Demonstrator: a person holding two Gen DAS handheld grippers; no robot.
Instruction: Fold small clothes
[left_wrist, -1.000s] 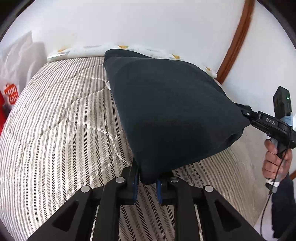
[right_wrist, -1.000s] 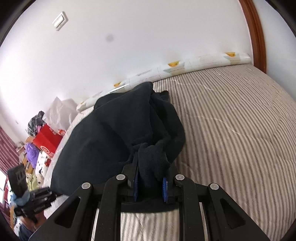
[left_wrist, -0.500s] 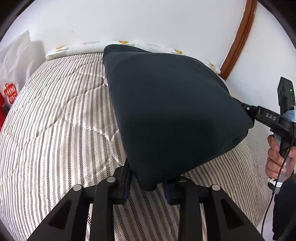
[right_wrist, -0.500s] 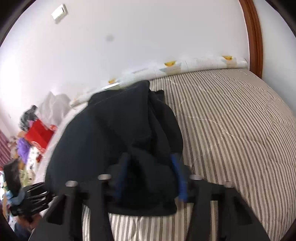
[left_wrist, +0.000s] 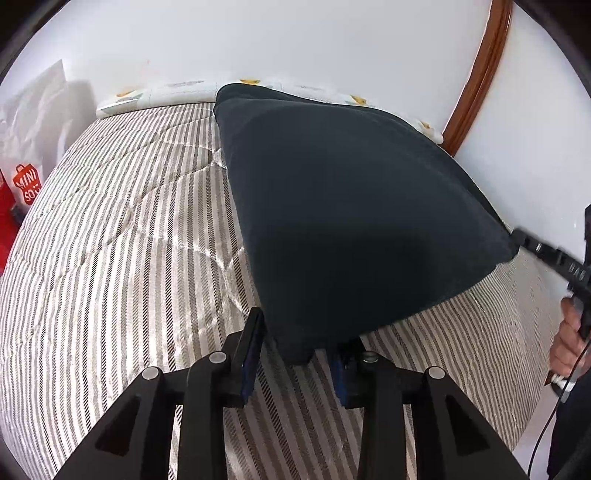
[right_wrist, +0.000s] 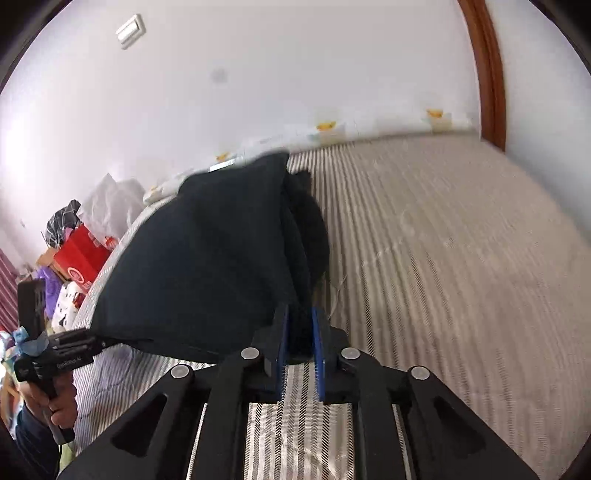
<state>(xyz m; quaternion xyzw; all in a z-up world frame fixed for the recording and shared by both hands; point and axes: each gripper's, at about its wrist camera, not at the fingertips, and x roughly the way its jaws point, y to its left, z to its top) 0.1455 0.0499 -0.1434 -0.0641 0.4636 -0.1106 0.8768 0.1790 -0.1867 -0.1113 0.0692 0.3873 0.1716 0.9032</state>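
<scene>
Beyond the bed's left edge, the left wrist view shows a white Miniso bag (left_wrist: 27, 186), whereas the right wrist view alone shows a red bag (right_wrist: 83, 254) whose contents cannot be made out. Over the striped quilt (left_wrist: 110, 258), the left gripper (left_wrist: 297, 349) stands spread around a corner of the dark garment (left_wrist: 351, 221). The right gripper (right_wrist: 300, 341) pinches the corner nearer the bed's right edge.

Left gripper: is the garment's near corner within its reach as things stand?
Likely yes. The left gripper is open with a corner of the garment hanging between its fingers, nothing in between; the right gripper holds the other end up.
</scene>
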